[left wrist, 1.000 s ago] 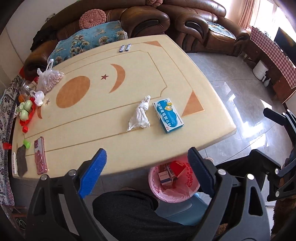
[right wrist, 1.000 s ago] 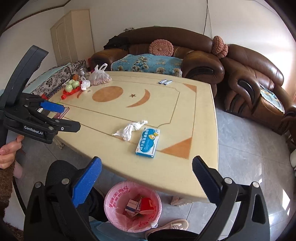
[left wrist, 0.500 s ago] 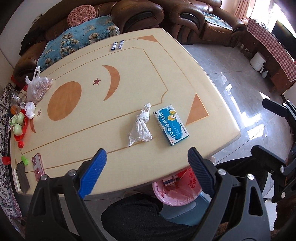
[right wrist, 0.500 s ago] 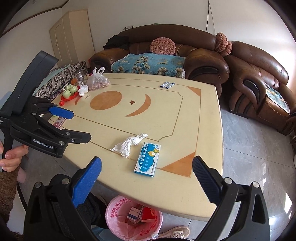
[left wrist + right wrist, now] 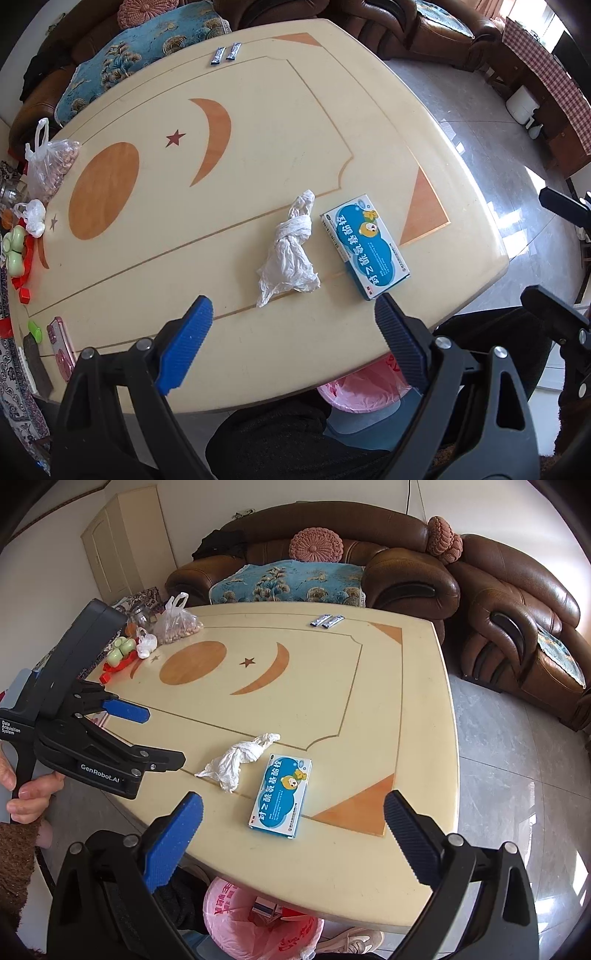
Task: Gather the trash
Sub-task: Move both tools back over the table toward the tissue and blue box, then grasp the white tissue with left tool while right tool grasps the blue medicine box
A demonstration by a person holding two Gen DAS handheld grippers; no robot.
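A crumpled white plastic bag [image 5: 291, 254] [image 5: 236, 760] lies near the front of the cream table [image 5: 258, 110]. A blue medicine box [image 5: 364, 245] [image 5: 282, 792] lies flat just right of it. My left gripper [image 5: 291, 306] hangs open above the table's front edge, just short of the bag, with nothing between its blue pads. My right gripper [image 5: 293, 801] is open too, above the front edge close before the box. The left gripper [image 5: 165, 736] also shows from the side in the right wrist view. A pink-lined trash bin [image 5: 362, 387] [image 5: 258, 919] with boxes inside stands on the floor, half hidden under the table edge.
Two small sachets [image 5: 226, 54] lie at the far edge. A bag of nuts [image 5: 51, 166], green and red items [image 5: 16, 251] and a pink phone [image 5: 61, 347] sit along the left side. Brown sofas [image 5: 406, 572] stand behind the table. A person's dark-clothed legs [image 5: 277, 435] are below it.
Both grippers have moved forward and down over the table's front edge, nearer the bag and the box. More of the bin is hidden under the table. Jaws are unchanged.
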